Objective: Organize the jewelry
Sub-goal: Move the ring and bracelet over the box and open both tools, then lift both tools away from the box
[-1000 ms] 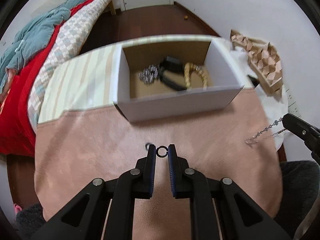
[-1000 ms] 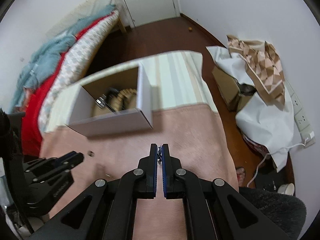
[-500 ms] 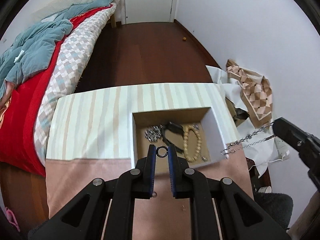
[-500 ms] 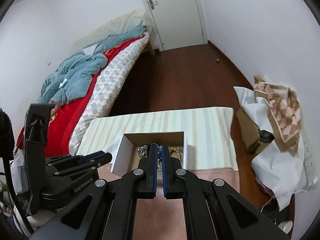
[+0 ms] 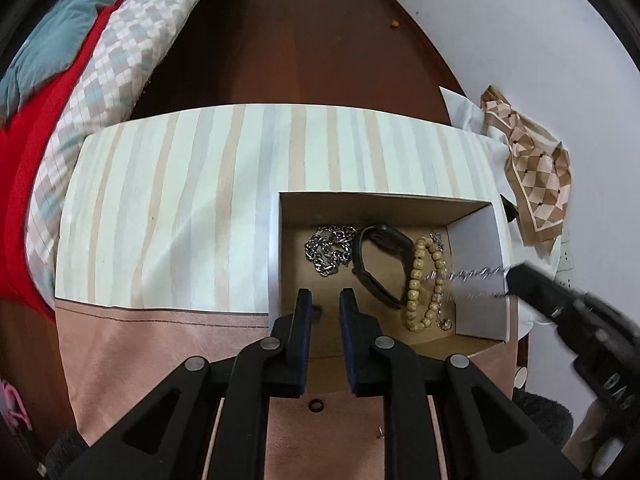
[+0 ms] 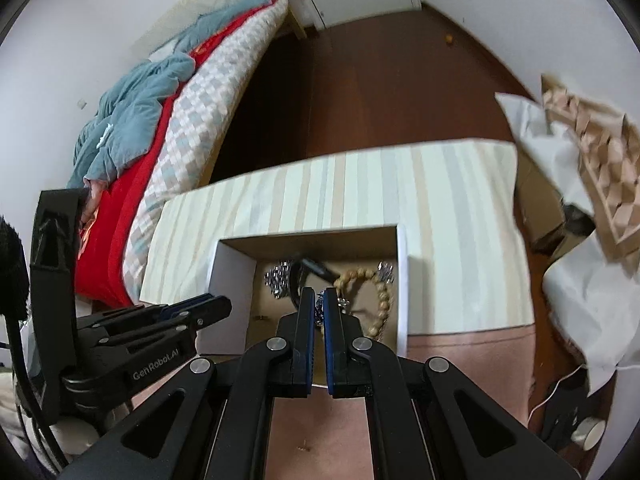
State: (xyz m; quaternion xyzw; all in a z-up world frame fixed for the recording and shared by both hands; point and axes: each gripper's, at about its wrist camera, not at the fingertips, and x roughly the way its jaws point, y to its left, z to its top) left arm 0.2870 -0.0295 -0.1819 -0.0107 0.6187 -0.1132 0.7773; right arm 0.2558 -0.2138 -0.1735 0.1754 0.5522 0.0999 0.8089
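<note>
Two views. From my left wrist, my left gripper (image 5: 325,295) hangs over the box (image 5: 478,240), fingers parted with nothing between them; a small ring (image 5: 316,405) lies on the pink mat (image 5: 140,352) below, and my right gripper (image 5: 520,280) trails a silver chain (image 5: 464,276) over the beads (image 5: 416,276). From my right wrist, the chain (image 6: 319,307) is barely visible, pinched between nearly closed fingers; the ring is hidden.
</note>
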